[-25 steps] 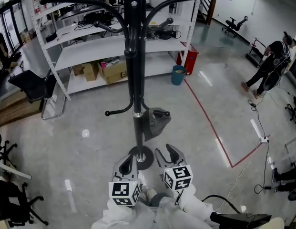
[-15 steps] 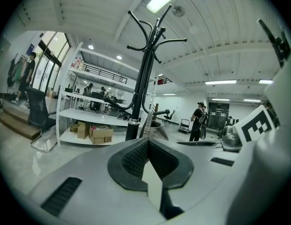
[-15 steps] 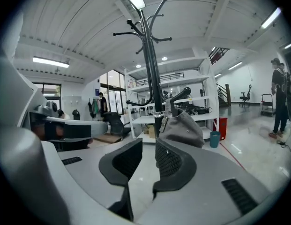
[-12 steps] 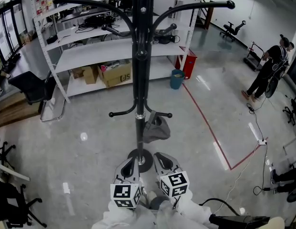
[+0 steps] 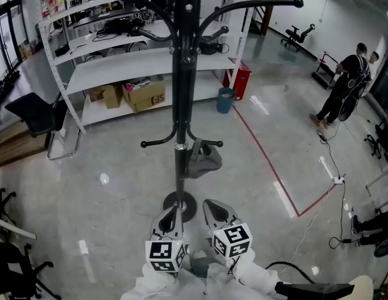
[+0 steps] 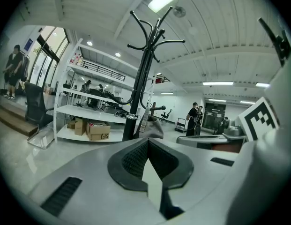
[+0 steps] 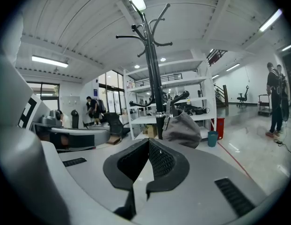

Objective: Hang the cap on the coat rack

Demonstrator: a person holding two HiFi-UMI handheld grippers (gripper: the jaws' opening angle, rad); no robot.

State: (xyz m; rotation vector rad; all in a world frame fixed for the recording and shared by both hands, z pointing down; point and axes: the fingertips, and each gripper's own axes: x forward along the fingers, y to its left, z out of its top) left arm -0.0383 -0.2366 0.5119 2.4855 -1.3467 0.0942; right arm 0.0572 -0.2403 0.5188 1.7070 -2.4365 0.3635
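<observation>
A tall black coat rack [image 5: 181, 105] stands on a round base straight ahead. A grey cap [image 5: 203, 158] hangs by its strap from a low hook on the pole's right side and nothing holds it. My left gripper [image 5: 170, 212] is shut and empty, just short of the base. My right gripper [image 5: 213, 206] sits beside it; its jaws have just been closing with nothing between them and now stand shut. The right gripper view shows the cap [image 7: 182, 129] beyond the closed jaws [image 7: 148, 140]. In the left gripper view the rack [image 6: 140, 83] rises past the shut gripper [image 6: 148, 140].
White shelving [image 5: 137, 61] with cardboard boxes [image 5: 144, 95] stands behind the rack. A blue bin [image 5: 225, 99] and a red box [image 5: 238, 79] sit at its right end. A red floor line [image 5: 268, 167] runs right, two people [image 5: 343, 86] stand far right, a black chair [image 5: 37, 114] left.
The right gripper's jaws went from wide open to shut and it drew back slightly from the cap. The cap stays on its hook. The left gripper barely moved.
</observation>
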